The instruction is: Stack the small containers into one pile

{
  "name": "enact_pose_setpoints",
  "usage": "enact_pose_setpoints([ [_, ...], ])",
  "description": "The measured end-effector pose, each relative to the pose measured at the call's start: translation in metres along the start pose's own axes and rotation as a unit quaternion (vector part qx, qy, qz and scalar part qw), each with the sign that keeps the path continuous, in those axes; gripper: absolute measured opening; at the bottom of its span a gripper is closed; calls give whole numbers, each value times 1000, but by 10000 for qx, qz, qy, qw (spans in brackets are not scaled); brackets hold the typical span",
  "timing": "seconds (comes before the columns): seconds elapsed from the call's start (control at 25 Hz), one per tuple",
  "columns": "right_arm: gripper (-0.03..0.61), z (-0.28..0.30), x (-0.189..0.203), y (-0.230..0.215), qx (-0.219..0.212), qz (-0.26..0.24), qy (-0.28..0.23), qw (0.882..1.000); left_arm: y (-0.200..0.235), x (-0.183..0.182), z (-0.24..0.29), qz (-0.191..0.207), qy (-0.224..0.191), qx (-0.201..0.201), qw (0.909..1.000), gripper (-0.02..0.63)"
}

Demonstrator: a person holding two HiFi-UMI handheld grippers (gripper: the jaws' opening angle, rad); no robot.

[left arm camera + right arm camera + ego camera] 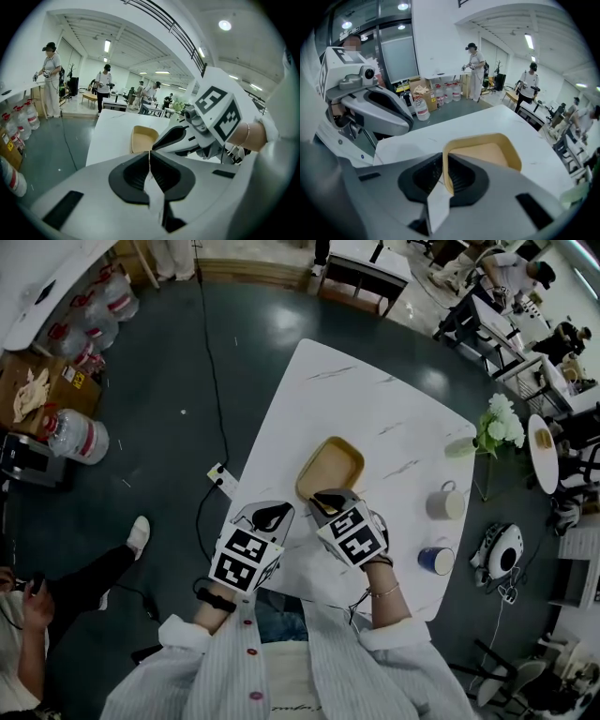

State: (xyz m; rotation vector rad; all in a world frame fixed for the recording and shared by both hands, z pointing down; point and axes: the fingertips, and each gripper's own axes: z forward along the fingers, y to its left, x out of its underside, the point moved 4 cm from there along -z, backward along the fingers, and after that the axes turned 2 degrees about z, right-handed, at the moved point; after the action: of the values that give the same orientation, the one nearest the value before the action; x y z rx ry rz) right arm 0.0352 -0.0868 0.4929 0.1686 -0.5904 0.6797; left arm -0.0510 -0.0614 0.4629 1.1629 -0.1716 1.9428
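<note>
A tan, square, shallow container (331,465) sits near the middle of the white table (375,395). My right gripper (325,500) reaches it from the near side. In the right gripper view the container's (487,154) near rim stands between the jaws of my right gripper (444,171), with the pads against it on both sides. My left gripper (271,516) hovers just left of it, over the table's near left edge, its jaws shut on nothing (150,158). The left gripper view shows the container (142,138) ahead, with the right gripper's jaw lying along its right side.
A grey mug (445,502) and a blue mug (437,560) stand at the table's right side. A vase of white flowers (495,424) sits at the far right corner. A power strip (222,479) and cable lie on the floor left of the table, with water jugs (79,436) beyond.
</note>
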Motion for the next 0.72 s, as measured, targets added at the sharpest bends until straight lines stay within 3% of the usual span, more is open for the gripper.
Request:
enact_pose_setpoints([
  [0.28,41,-46,-4,-5,144,500,-726,9960,-29,-21,3,138,-188,70,9997,21],
  [0.72,40,-142,-1,-11,261,1288,-2174,9672,-93,-72,10,405,-752,409,9955,21],
])
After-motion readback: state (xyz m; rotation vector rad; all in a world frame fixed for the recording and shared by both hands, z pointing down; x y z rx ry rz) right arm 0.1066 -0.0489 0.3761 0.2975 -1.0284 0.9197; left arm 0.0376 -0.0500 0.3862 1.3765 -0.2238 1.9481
